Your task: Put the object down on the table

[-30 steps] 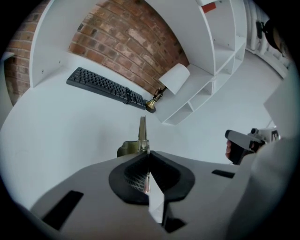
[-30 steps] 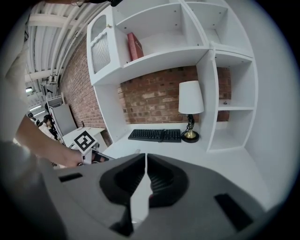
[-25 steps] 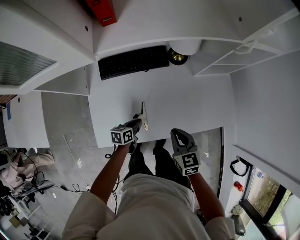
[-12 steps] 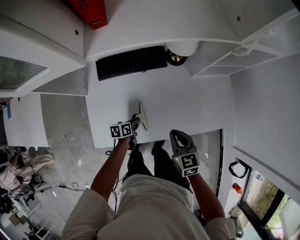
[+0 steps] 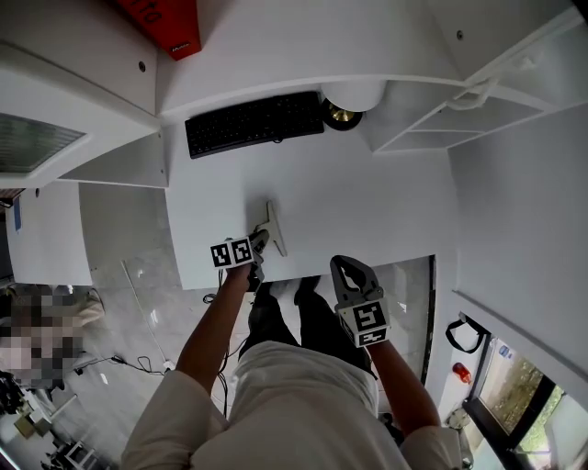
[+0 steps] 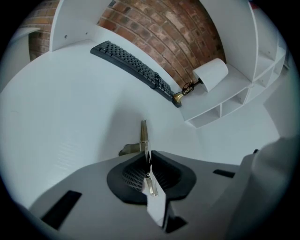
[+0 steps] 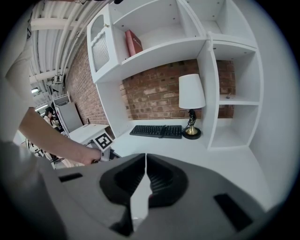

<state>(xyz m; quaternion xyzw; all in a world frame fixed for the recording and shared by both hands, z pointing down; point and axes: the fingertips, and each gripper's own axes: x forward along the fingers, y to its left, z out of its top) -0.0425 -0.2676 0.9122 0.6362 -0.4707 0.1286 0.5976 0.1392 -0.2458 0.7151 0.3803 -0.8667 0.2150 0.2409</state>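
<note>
A thin flat metal piece with a small bracket on its side stands on edge on the white table, near the front edge. My left gripper holds its near end. In the left gripper view the piece runs straight out from between the jaws. The left gripper is opening, but its pads still lie against the metal. My right gripper hangs off the table's front edge above the person's lap. Seen in its own view, the right gripper is shut and holds nothing.
A black keyboard lies at the back of the table beside a lamp with a brass base. White shelves rise at the right and back. A red book stands on an upper shelf.
My left gripper has edged a little farther over the table with the metal piece. The right gripper has hardly moved.
</note>
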